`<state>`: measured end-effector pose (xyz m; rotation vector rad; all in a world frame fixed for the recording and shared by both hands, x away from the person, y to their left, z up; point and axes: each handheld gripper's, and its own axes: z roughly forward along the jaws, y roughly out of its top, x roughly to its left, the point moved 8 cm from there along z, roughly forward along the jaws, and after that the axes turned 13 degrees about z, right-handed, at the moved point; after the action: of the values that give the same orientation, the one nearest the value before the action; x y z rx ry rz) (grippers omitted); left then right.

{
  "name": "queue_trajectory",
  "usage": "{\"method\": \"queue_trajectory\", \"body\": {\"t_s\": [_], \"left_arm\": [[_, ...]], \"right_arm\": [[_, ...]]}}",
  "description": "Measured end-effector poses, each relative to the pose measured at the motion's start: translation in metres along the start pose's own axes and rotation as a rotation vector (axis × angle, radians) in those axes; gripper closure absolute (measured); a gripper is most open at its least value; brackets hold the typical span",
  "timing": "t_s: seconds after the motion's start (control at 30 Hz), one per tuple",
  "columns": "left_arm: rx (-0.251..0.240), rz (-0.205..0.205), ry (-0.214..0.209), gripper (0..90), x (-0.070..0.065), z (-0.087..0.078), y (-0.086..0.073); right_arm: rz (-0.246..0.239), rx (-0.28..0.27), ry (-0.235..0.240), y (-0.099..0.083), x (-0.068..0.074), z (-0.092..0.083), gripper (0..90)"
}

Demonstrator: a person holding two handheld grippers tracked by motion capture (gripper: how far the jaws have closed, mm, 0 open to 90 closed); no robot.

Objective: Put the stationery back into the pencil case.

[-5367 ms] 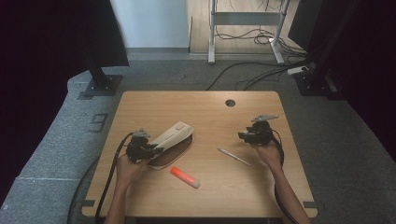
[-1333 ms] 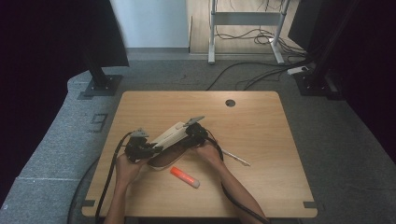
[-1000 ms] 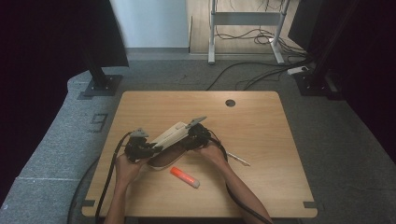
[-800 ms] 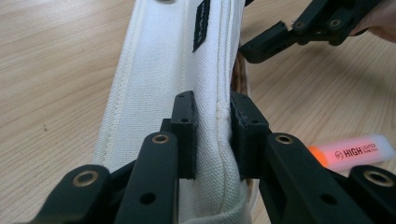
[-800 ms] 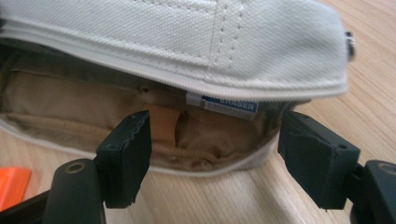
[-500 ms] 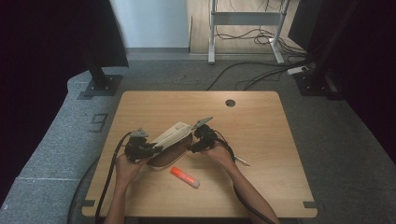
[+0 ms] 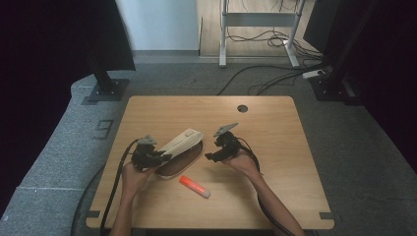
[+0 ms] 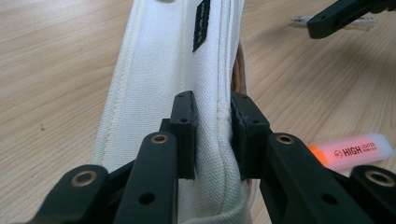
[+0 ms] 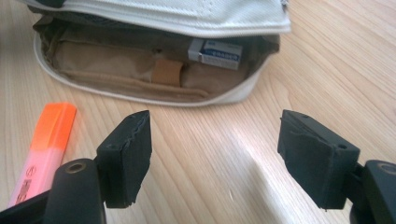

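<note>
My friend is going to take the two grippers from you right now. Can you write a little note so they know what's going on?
Left gripper: shut on the white flap of the pencil case, holding it lifted open.
Right gripper: open, nothing in it, hovering over the table in front of the case's opening.
Pencil case: on the table, open; an eraser sits inside.
Orange highlighter: lying on the table in front of the case.
A thin pen lies on the table near the right hand.
Done: case opened, eraser in.
Probably left: put the highlighter and pen inside, then close the case.
</note>
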<state>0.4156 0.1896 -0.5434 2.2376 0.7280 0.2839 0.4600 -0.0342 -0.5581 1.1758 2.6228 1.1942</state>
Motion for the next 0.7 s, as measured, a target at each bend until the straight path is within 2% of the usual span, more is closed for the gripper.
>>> {"method": "queue_trajectory", "body": {"t_s": [0.3, 0.7], "left_arm": [[0.002, 0.002, -0.001, 72.6, 0.0, 0.0, 0.0], [0.002, 0.003, -0.004, 72.1, -0.001, 0.0, 0.0]], "right_arm": [[0.028, -0.006, -0.004, -0.013, -0.014, -0.019, 26.3], [0.039, -0.004, -0.05, -0.039, -0.037, -0.039, 42.6]]}}
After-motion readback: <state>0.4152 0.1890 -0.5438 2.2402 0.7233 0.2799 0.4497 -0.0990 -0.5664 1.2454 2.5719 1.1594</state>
